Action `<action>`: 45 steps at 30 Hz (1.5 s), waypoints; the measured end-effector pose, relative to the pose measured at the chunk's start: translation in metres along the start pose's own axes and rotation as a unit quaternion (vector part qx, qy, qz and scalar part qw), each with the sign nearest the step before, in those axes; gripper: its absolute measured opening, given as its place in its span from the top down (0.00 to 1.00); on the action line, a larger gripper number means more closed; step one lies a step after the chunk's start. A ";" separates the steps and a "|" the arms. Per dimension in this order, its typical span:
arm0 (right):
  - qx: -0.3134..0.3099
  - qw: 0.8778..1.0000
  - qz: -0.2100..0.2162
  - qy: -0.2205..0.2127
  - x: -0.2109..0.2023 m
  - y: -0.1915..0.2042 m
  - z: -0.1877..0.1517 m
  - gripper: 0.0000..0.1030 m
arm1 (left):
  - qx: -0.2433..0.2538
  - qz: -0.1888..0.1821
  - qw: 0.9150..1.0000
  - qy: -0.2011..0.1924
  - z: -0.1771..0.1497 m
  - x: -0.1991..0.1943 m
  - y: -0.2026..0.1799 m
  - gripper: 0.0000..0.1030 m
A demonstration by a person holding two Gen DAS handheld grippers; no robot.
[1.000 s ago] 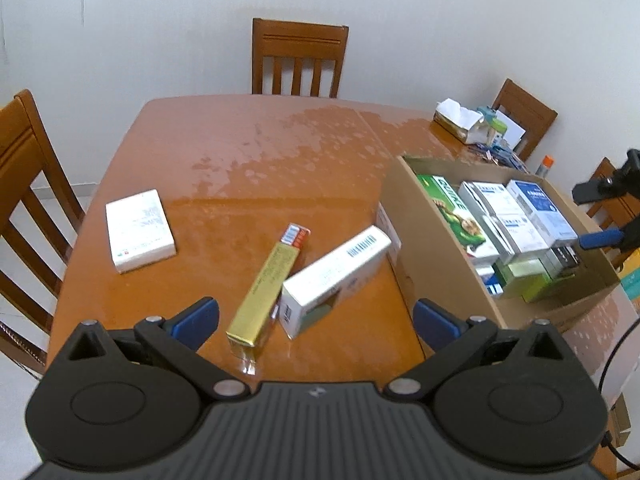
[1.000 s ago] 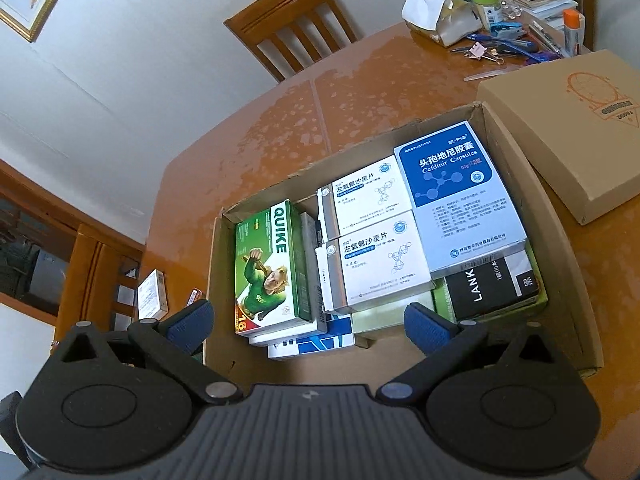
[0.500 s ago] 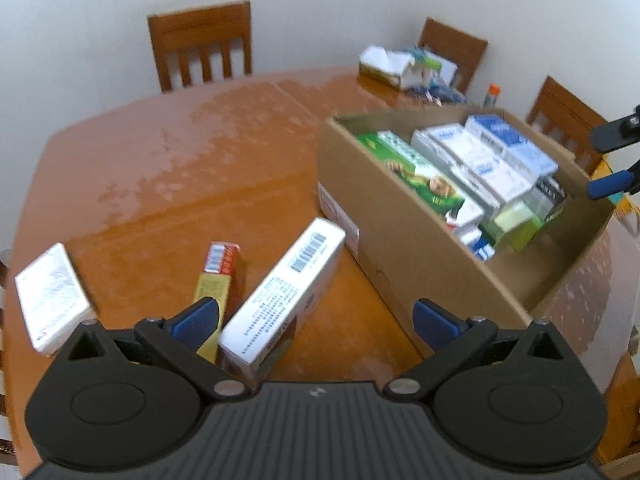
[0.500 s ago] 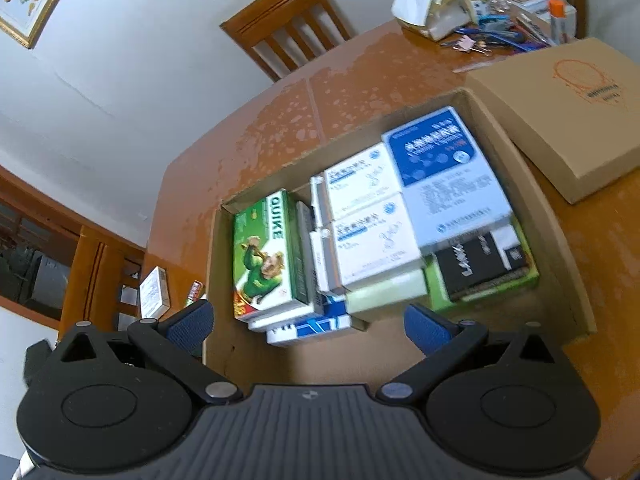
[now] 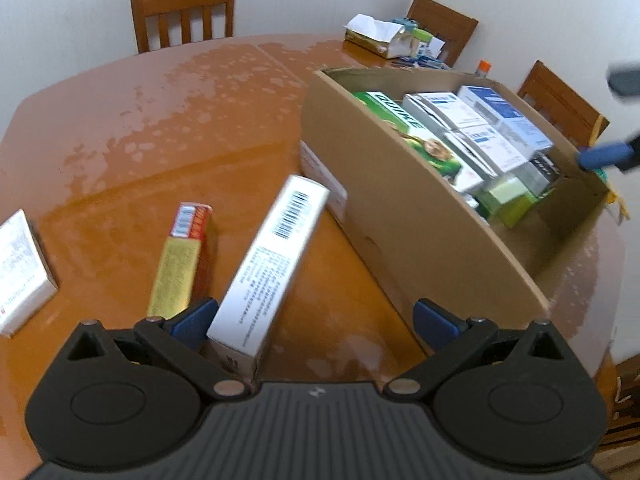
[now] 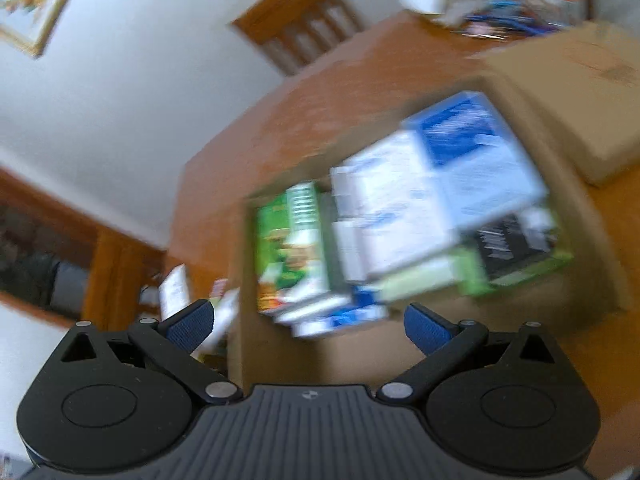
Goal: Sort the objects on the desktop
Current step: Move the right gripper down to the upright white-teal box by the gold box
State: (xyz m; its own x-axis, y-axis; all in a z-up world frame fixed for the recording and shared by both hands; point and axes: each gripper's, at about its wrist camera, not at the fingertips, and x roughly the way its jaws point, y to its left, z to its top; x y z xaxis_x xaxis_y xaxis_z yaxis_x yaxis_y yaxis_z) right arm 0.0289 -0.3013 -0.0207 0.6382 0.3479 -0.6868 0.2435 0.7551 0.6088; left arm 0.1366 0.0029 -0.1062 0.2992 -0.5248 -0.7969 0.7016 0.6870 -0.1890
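A long white box with a barcode (image 5: 272, 264) lies on the brown table (image 5: 160, 128), its near end between my left gripper's (image 5: 316, 322) open fingers, close to the left pad. A gold and red box (image 5: 182, 260) lies just left of it. A white box (image 5: 20, 268) sits at the far left. The cardboard box (image 5: 404, 216) on the right holds several medicine packs. My right gripper (image 6: 308, 326) stands open above that cardboard box (image 6: 520, 320) in a blurred view; one of its blue fingers (image 5: 604, 156) shows over the box's far end.
Wooden chairs (image 5: 184, 8) stand around the table. A tissue box and small clutter (image 5: 392, 38) sit at the far edge. A flat cardboard lid (image 6: 580, 92) lies beside the box on its right. Bare tabletop stretches beyond the loose boxes.
My left gripper has come forward and lower, so the white barcode box now lies between its fingers. My right gripper has pulled back and up over the cardboard box, blurring its view.
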 end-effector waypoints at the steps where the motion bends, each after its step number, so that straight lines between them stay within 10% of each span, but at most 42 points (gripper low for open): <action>1: -0.009 1.000 0.020 0.009 0.008 0.011 0.003 0.00 | -0.003 -0.006 1.000 0.000 -0.002 -0.001 -0.001 0.00; 7: -0.057 0.990 0.107 0.065 0.059 0.075 0.015 0.00 | -0.021 -0.027 0.999 -0.007 -0.009 -0.004 -0.005 0.00; 17: -0.145 0.974 0.113 0.132 0.121 0.156 -0.014 0.00 | -0.042 -0.025 0.999 -0.023 -0.029 -0.020 -0.010 0.00; 45: -0.061 0.991 0.095 0.075 0.093 0.109 0.000 0.00 | 0.023 -0.068 0.995 -0.070 -0.013 -0.037 -0.033 0.00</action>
State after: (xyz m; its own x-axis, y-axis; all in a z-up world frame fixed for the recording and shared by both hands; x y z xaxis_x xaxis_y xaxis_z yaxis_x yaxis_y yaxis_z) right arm 0.1144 -0.1865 -0.0178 0.5453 0.5627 -0.6213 0.0329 0.7263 0.6866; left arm 0.0944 0.0063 -0.0780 0.2843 -0.6778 -0.6781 0.7698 0.5829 -0.2599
